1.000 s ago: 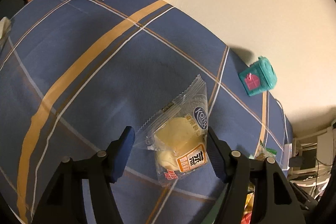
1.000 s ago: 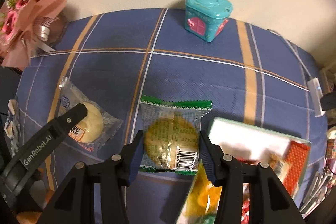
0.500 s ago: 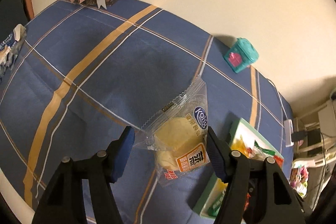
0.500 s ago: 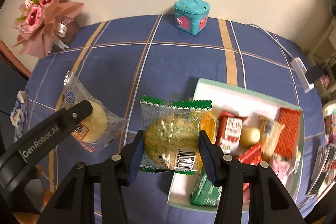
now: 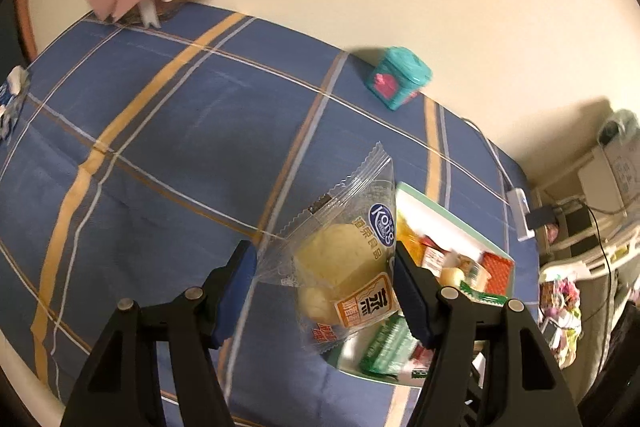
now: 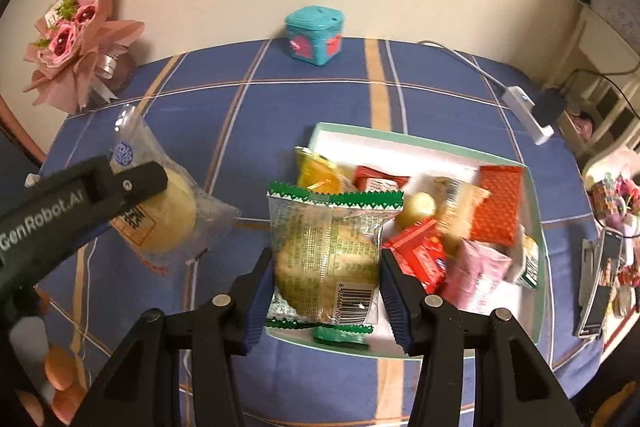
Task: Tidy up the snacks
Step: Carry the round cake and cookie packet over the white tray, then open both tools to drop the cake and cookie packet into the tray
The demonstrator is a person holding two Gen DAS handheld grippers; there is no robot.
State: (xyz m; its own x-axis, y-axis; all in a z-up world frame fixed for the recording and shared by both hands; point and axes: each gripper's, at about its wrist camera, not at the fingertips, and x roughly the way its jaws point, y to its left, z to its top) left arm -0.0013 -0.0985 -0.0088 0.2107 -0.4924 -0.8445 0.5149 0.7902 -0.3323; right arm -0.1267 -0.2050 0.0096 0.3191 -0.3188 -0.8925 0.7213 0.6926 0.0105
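My left gripper [image 5: 324, 287] is shut on a clear-wrapped yellow bun [image 5: 344, 263] with an orange label, held above the blue plaid tablecloth left of the snack box; the bun also shows in the right wrist view [image 6: 168, 215]. My right gripper [image 6: 326, 295] is shut on a green-edged cookie packet [image 6: 326, 255], held over the near left corner of the white, green-rimmed snack box [image 6: 408, 141]. The box holds several red, yellow and pink snack packets and also shows in the left wrist view [image 5: 448, 223].
A teal toy box [image 6: 314, 35] stands at the back by the wall. A pink flower bouquet [image 6: 76, 39] is at the back left. A white charger and cable [image 6: 524, 107] lie at the right edge. Clutter sits beyond the table's right side.
Both grippers rose and moved right with their snacks. The snack box came fully into view, and the cookie packet now hangs over its near left corner.
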